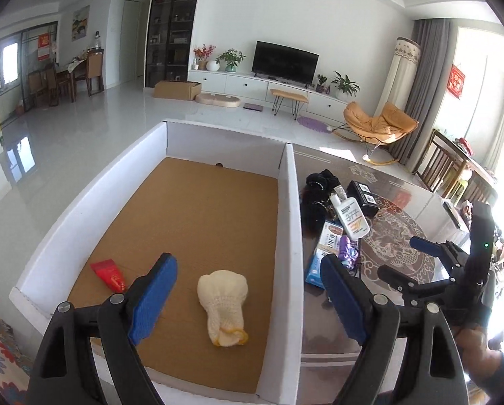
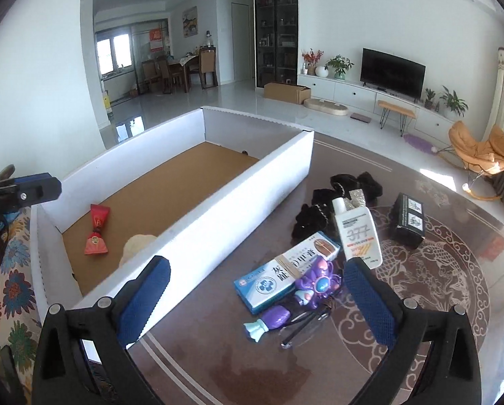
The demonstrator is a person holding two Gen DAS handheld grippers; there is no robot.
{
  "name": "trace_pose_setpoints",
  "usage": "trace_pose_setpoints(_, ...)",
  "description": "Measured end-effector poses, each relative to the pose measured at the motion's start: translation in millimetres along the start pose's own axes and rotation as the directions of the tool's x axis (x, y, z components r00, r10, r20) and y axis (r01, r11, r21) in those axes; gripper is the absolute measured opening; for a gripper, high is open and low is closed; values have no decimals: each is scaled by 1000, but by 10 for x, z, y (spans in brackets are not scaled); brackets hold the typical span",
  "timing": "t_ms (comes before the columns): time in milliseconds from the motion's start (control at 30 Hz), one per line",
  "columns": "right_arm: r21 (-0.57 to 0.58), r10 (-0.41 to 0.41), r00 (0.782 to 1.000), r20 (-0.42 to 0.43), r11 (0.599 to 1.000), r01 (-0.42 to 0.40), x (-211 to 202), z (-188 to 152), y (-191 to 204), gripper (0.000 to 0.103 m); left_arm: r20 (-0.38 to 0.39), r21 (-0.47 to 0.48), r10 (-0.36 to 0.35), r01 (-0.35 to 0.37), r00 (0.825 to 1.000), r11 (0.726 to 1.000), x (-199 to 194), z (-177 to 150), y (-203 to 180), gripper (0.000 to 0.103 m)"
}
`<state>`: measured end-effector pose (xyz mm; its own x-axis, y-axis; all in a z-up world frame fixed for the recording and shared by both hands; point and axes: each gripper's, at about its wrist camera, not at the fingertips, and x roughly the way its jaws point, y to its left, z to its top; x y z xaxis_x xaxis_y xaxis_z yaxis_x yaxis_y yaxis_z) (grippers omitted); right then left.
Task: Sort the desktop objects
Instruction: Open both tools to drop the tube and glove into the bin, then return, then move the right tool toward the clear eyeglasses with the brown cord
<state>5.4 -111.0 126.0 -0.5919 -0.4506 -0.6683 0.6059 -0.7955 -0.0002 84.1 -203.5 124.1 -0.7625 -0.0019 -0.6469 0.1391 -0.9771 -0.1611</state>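
- Left tongs (image 1: 248, 297) fill the bottom of the left wrist frame, spread wide with nothing between them, above the white box (image 1: 290, 222).
- Just beyond them, lower centre, a cream knitted glove (image 1: 223, 303) lies on the brown box floor; a red tube (image 1: 108, 275) lies at lower left near the box's near wall. The rest of the box floor is bare toward the far wall.
- Right tongs (image 2: 257, 300) sit bottom centre of the right wrist frame, also spread wide and holding nothing, over the desk (image 2: 252, 371) beside the box's long wall.
- Between their pads, mid frame: a purple toy (image 2: 314, 285), a blue-and-white carton (image 2: 285, 271), then a white bottle (image 2: 356, 233).
- Farther, upper right of the pile: black hair ties (image 2: 323, 209) and a black box (image 2: 409, 221); bare patterned desk at the right edge.
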Motion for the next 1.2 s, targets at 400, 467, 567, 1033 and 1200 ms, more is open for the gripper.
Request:
trace_pose_setpoints(400, 134, -201, 943, -267, 961, 243, 59, -1275, -1404, 103, -161, 190, -194, 223, 968, 956, 458, -481, -1570, 88)
trace_pose_setpoints(467, 147, -210, 938, -276, 955, 257, 63, -1348, -1495, 103, -199, 197, -167, 206, 966, 959, 687, -618, -1672, 88)
trace_pose_setpoints(567, 161, -212, 935, -284, 951, 264, 91, -1410, -1573, 103, -257, 202, -111, 166, 960, 965, 1007, -809, -1700, 88)
trace_pose_setpoints(1033, 219, -203, 947, -249, 941, 259, 172, -1419, -1628, 103, -292, 177, -10, 64, 956, 982, 1554, -976, -1367, 88)
trace_pose_setpoints(1200, 218, -205, 947, -249, 941, 261, 171, -1415, -1629, 103, -271, 184, 0, 52, 963, 982, 1626, -956, -1340, 88)
